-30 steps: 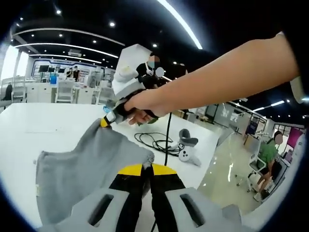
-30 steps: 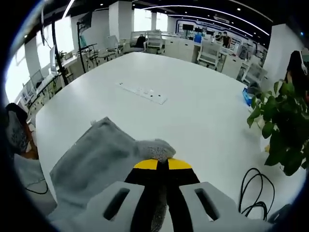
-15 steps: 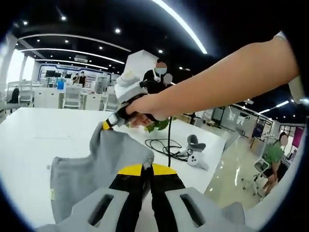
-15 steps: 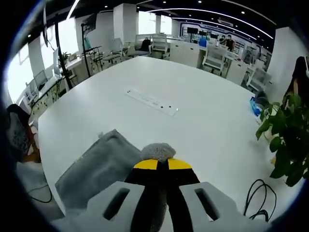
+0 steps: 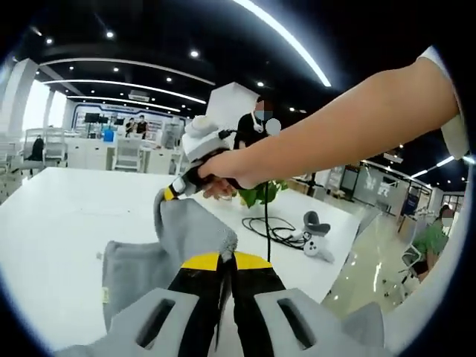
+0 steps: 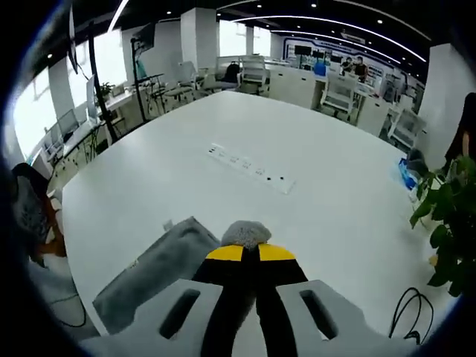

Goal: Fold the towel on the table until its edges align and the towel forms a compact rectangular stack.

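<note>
Table (image 6: 171, 160): large, white, mostly bare; a power strip (image 6: 251, 168) was set into its top, well beyond the cloth.

Towel (image 5: 175, 238): grey, lifted off the table by 2 corners. In the left gripper view it sagged between the 2 grips, its lower part hanging toward the tabletop; in the right gripper view the slack trailed down and left. I could not tell whether the bottom edge touched the table.

Right gripper (image 6: 248, 248): jaws clenched on a bunched corner. I also saw it from the left gripper view, held in the person's hand (image 5: 223, 167).

Left gripper (image 5: 227, 256): jaws pinched tight on the opposite corner.

Cable (image 5: 279, 232) and a small white device lay on the table beyond the hand.

Risks, as I judged them: 1, the bunched right corner was a thick wad that could slip and drop the edge; 2, uneven sag could lay the fold skewed, so edges would not align; 3, the trailing slack could crease underneath.
</note>
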Demonstrator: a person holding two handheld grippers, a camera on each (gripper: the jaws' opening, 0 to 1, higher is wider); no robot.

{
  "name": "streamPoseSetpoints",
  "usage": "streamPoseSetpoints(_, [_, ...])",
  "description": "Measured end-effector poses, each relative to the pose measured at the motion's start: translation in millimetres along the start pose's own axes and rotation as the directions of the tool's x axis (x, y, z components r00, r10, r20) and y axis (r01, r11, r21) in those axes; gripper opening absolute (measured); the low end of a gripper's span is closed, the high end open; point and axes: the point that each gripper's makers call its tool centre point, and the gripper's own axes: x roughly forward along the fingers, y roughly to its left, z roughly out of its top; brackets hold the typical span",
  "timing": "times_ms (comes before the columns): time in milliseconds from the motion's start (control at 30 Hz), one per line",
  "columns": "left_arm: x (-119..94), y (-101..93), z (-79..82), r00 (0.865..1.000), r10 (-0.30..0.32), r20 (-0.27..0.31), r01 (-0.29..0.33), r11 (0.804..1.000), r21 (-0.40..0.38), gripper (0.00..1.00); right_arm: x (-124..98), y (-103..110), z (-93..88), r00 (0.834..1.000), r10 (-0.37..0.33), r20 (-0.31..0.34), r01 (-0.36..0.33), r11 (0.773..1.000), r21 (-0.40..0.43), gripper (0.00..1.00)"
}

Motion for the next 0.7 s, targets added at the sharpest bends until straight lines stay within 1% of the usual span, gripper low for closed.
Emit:
streamPoseSetpoints(67, [-2,5.1,-1.3,1.0,0.01,0.0,-0.01,1.0,-0.007,0.04,10,6,8.1,1.0,0.008,-0.001,-0.008,1.0,0.001,0.01])
streamPoseSetpoints(133, [-5,10.0,-1.5,1.0,0.027,0.002,-0.027,1.0,-0.004,0.04,9,9,8.0,1.0,0.009,0.0,-0.009,1.0,-0.001,0.01])
streamPoseSetpoints(233, [-11,21.0,-2.6,0.998,0.055,0.008,-0.054,0.998,-0.033,0.04,16,17,13.4,1.0,0.018,0.001,-0.018,1.0,-0.011,0.01])
streamPoseSetpoints(333, [-17,27.9,-6.0,0.997,0.075,0.003,-0.075,0.997,-0.032,0.04,15,27,11.5,1.0,0.024,-0.004,-0.024,0.999,-0.02,0.01])
streamPoseSetpoints(367, [-18,29.5,-7.0,0.997,0.08,0.003,-0.08,0.996,-0.032,0.05,19,31,13.7,1.0,0.026,-0.006,-0.026,0.999,-0.024,0.01])
streamPoseSetpoints(433, [-20,35.7,-11.1,0.995,0.103,-0.002,-0.103,0.994,-0.026,0.05,28,34,15.3,1.0,0.026,-0.012,-0.027,0.999,-0.026,0.01])
streamPoseSetpoints(567, [-23,46.3,-23.2,0.991,0.128,-0.028,-0.129,0.991,-0.027,0.05,35,38,13.5,0.999,0.028,-0.02,-0.029,0.999,-0.033,0.01])
streamPoseSetpoints(667, [-25,49.2,-28.2,0.99,0.136,-0.043,-0.137,0.99,-0.02,0.05,43,40,12.3,0.999,0.032,-0.025,-0.033,0.999,-0.028,0.01])
streamPoseSetpoints(700, [-26,51.0,-32.2,0.989,0.139,-0.056,-0.14,0.99,-0.01,0.05,44,40,11.5,0.999,0.032,-0.028,-0.033,0.999,-0.03,0.01])
